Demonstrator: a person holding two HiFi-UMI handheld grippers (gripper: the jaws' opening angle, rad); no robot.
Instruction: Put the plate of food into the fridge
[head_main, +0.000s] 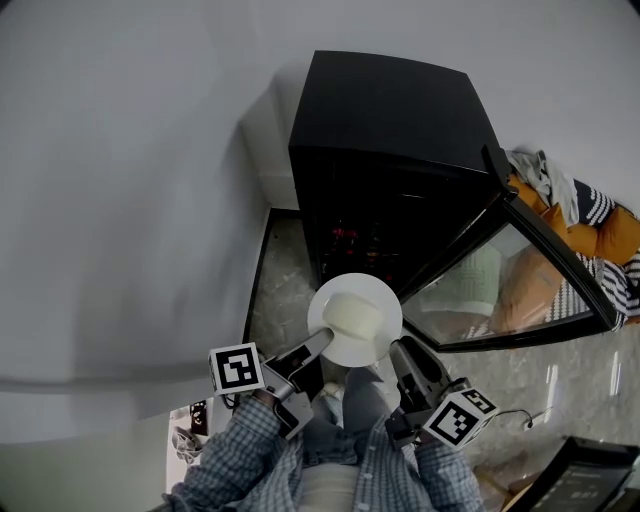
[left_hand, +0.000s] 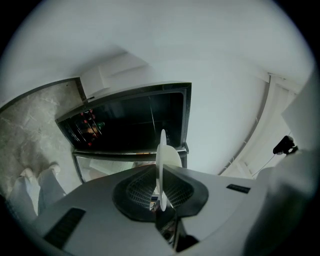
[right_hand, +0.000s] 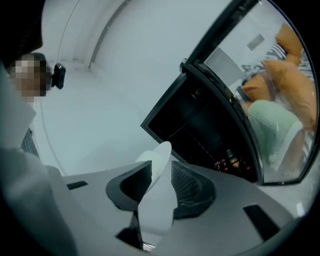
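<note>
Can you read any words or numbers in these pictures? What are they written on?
No words or numbers can be read anywhere.
The two marker cubes: only black-and-white square patterns, no letters.
Grey patch on the fridge's glass door: perhaps a label, too blurred to read.

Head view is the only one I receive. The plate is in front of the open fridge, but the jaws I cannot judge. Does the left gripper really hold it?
Observer: Yes. In its own view the left gripper has its pads pressed on the rim of the plate, which shows edge-on.
Operator: And the right gripper?
Observer: In the right gripper view the right gripper stands open: the plate's rim passes between its pads, but they do not clamp it.
</note>
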